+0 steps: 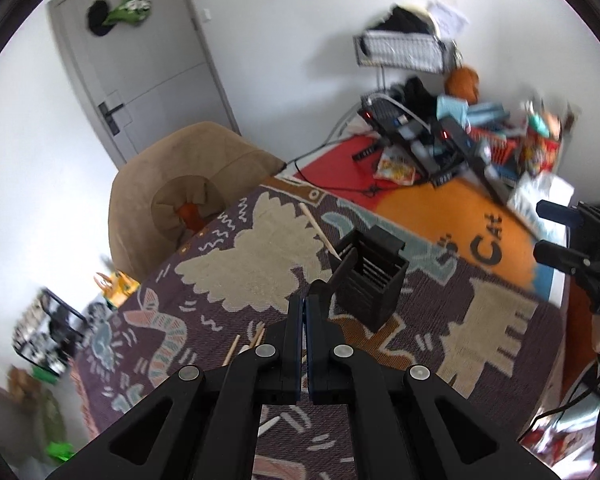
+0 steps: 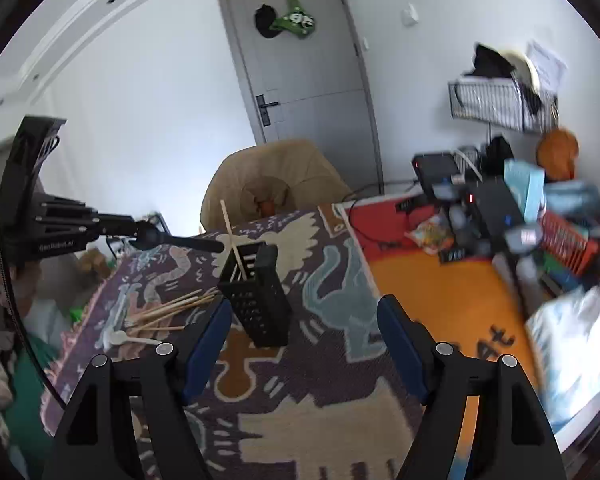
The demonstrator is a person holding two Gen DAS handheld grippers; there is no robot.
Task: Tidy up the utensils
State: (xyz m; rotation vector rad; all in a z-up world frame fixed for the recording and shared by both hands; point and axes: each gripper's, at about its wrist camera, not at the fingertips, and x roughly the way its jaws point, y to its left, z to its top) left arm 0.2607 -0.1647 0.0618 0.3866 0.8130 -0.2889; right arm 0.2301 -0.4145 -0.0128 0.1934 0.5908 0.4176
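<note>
Left hand-held gripper (image 1: 304,304) is clamped on a black utensil (image 1: 342,270), tip at the rim of the black slotted holder (image 1: 374,280), likely lined up to drop in. Right hand-held gripper (image 2: 304,334) has jaws apart, empty, framing the holder, probably to steady it. 1 chopstick (image 2: 234,236) already stands inside; loose chopsticks (image 2: 172,308) and white spoon (image 2: 118,336) lie just beside on the patterned tabletop (image 2: 320,432).

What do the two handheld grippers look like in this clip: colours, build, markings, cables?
Both are matte black plastic. The left gripper has angular linkage arms with round silver pivot pins; white lettering marks its body in the right wrist view, and a black braided cable hangs from it. The right gripper matches, with blue pads on its fingers.
</note>
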